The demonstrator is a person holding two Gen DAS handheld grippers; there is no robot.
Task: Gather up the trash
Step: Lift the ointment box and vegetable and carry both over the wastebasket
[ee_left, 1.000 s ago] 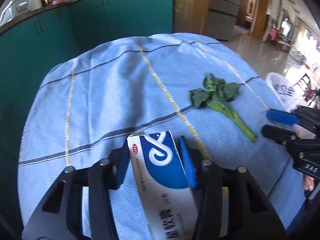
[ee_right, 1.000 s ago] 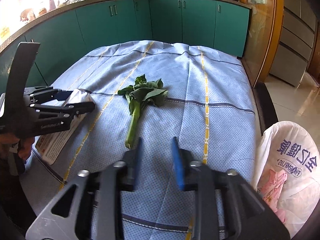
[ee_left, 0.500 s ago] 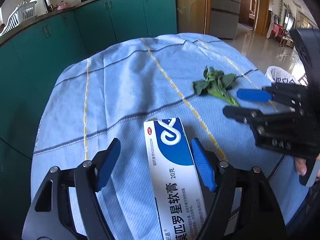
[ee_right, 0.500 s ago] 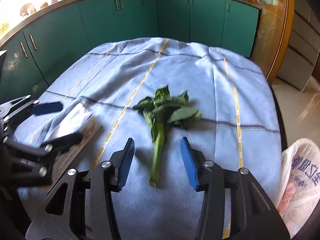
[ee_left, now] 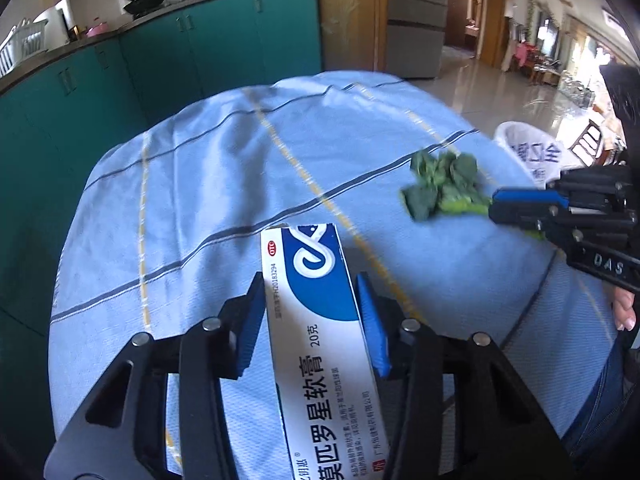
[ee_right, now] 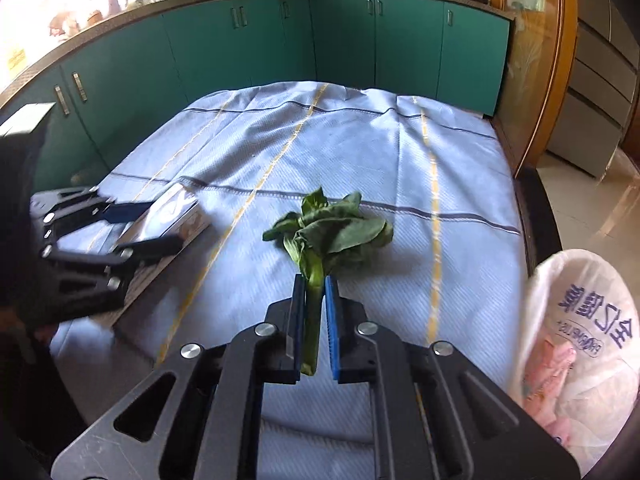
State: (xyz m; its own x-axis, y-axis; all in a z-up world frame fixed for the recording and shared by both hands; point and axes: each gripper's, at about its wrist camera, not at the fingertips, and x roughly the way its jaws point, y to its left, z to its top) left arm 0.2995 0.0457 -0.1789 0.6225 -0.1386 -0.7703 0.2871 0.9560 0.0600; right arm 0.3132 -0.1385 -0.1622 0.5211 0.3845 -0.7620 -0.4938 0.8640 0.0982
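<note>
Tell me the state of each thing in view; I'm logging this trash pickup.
Left hand-held gripper: jaws closing around the box.
Right hand-held gripper: shut on the vegetable's stalk.
Box: closed, between the left pads.
Leafy vegetable: wilted, stalk clamped.
Plastic bag: open, hanging beside the table.
Tablecloth: spread, wrinkled.

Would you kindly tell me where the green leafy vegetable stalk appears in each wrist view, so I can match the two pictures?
Left wrist view: the green leafy vegetable stalk is right of centre, its stem in the right gripper.
Right wrist view: it is central, its stem pinched between the blue pads.
Shared landmark: the white printed plastic bag beyond the table's right edge.
</note>
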